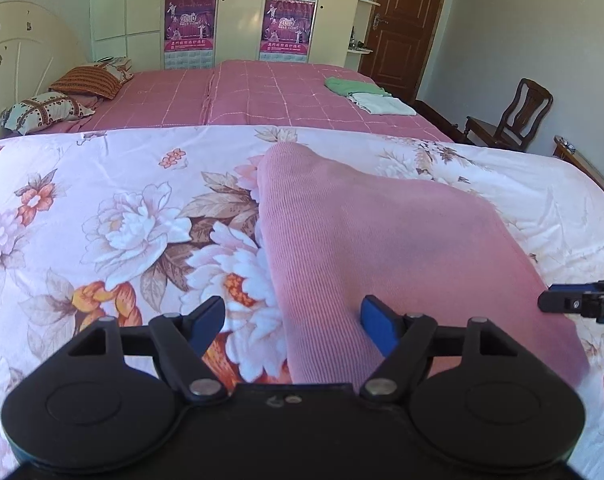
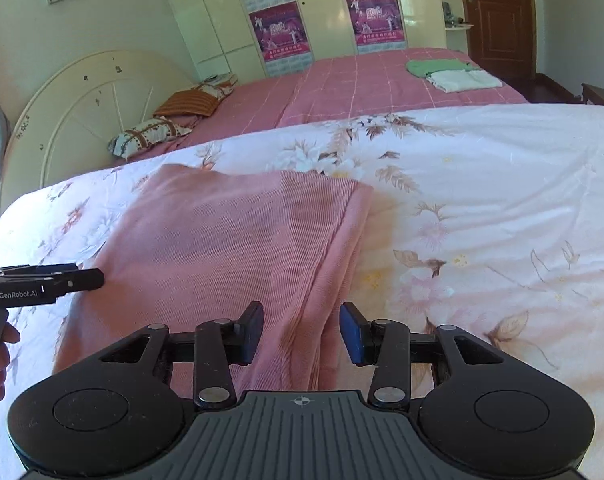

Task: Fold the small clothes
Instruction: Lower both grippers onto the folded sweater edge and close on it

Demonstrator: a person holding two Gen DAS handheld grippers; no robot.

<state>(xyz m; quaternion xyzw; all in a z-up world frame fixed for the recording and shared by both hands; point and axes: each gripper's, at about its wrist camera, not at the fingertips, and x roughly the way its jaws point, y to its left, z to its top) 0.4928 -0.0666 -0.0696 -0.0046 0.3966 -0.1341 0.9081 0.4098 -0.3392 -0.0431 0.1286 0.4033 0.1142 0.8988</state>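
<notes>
Both grippers hover apart-jawed over the pink ribbed garment (image 2: 230, 240), which lies flat on the floral quilt (image 1: 82, 200) toward its near edge; we read our left gripper (image 1: 292, 326) as straddling the garment's left edge, pads wide and clamping nothing, and our right gripper (image 2: 300, 330) as bracketing the folded right edge, narrower but with no cloth visibly pinched. We hold both pitched steeply down at the near hem, probably to take its two corners together (folded green and white clothes (image 1: 366, 94) wait on the pink bed beyond).
</notes>
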